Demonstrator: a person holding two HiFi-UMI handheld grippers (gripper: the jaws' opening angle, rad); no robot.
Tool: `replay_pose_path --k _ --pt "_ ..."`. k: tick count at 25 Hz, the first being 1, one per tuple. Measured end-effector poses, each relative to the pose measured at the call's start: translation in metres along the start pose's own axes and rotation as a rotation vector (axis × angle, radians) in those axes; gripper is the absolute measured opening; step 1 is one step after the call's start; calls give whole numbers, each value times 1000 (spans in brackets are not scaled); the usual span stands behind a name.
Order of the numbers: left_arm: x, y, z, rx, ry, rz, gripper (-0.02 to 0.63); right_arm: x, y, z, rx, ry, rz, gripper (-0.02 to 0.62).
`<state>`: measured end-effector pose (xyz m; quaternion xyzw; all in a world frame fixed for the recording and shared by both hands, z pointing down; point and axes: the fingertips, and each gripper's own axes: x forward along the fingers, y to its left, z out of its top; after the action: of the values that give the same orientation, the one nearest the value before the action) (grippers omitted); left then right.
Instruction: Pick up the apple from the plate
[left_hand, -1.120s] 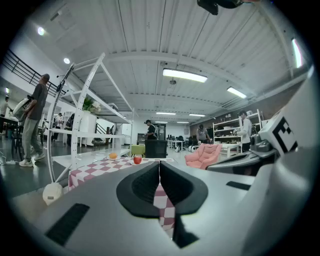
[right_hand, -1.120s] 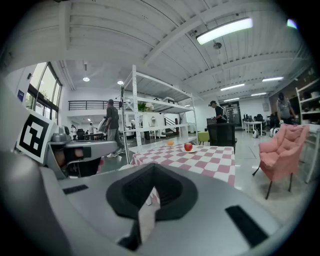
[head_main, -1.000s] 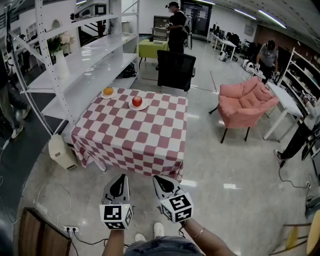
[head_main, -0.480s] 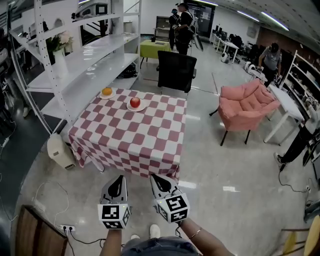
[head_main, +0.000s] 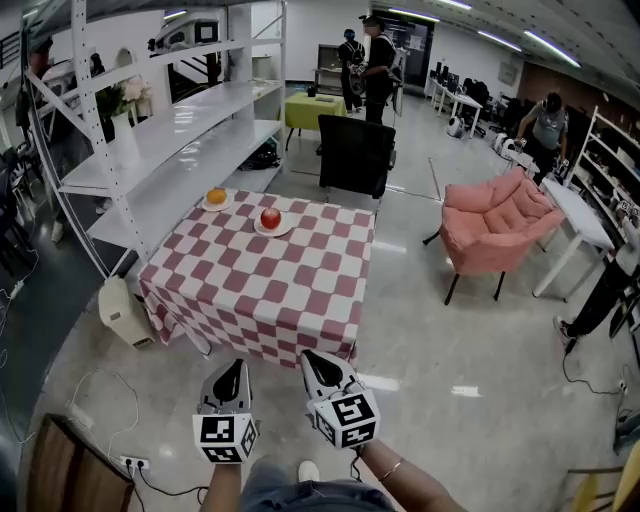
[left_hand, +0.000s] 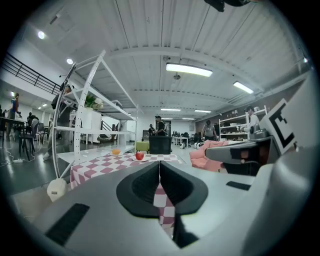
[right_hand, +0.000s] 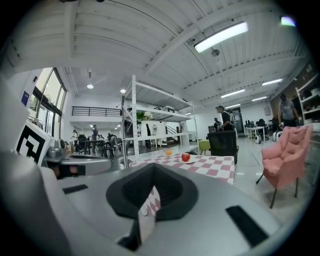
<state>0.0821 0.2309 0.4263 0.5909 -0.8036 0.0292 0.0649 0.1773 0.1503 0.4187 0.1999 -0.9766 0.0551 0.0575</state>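
A red apple (head_main: 270, 218) sits on a small white plate (head_main: 257, 229) at the far side of a table with a red-and-white checked cloth (head_main: 270, 290). The apple also shows far ahead in the left gripper view (left_hand: 139, 156) and the right gripper view (right_hand: 186, 157). My left gripper (head_main: 232, 368) and right gripper (head_main: 312, 358) are held side by side over the floor, short of the table's near edge. Both point roughly level toward the table. Each is shut with nothing in it, as seen at the left gripper (left_hand: 159, 165) and the right gripper (right_hand: 152, 170).
An orange (head_main: 216, 196) lies on a second plate at the table's far left corner. A white shelving rack (head_main: 160, 150) runs along the left, and a black chair (head_main: 355, 155) stands behind the table. A pink armchair (head_main: 495, 225) is at the right. People stand in the background.
The view has shifted a little toward the table, and both grippers sit slightly further forward, the right one a bit higher. Both stay shut. People in the background have moved.
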Motion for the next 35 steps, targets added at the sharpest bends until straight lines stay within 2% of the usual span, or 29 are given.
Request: replay_pose_path --k 7,17,27,35 --pt "15 0 3 3 -2 6 17 5 -9 5 1 -10 -2 9" --pt "64 11 1 -10 6 -22 17 36 -45 7 6 4 -65 9" --pt "144 49 1 -25 18 -62 17 110 -78 8 14 22 -108 9" --pt "209 96 6 -27 42 -86 17 188 -95 16 26 42 -132 9"
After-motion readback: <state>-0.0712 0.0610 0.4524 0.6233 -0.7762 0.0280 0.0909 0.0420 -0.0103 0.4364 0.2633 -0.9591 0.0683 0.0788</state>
